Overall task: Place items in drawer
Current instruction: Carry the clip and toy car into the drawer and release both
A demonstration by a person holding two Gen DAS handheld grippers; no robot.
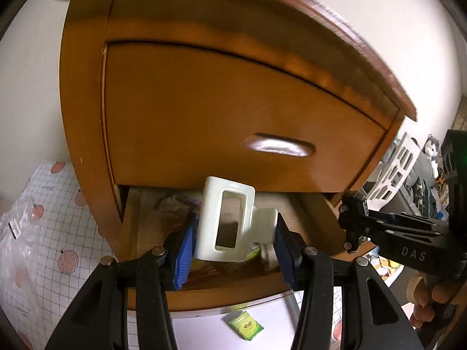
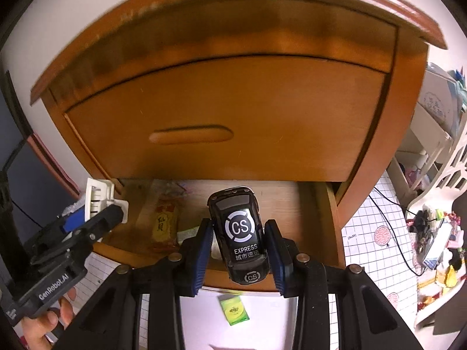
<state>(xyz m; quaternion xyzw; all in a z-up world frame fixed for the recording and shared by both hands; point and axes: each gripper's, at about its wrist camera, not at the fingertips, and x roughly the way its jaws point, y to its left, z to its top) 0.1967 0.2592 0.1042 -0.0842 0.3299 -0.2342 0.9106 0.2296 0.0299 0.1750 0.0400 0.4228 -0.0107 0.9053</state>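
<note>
Overhead: both wrist views are aimed down at a wooden nightstand with its lower drawer pulled open.

Left gripper: the left gripper is clamped by its blue pads on a white plastic holder with a rectangular window. The holder is held upright above the open drawer, near its left half.

Right gripper: the right gripper is closed on a black toy car, gripped on both sides by the blue pads. "CS" and "EXPRESS" are printed in white on the car's roof. The car is held over the front middle of the drawer, nose pointing away from the camera.

Drawer contents: a yellow and red snack packet is seen lying on the drawer floor, left of the car. Other wrappers beside it are too blurred to be named.

Upper drawer: the upper drawer front is closed, and an oval recessed handle is set in it.

Floor: a small green box is seen lying on the white surface below the drawer's front edge. A white grid-pattern mat with pink round prints is spread to the left.

Hands: a person's fingers are wrapped round the left gripper's handle in the right wrist view.
</note>
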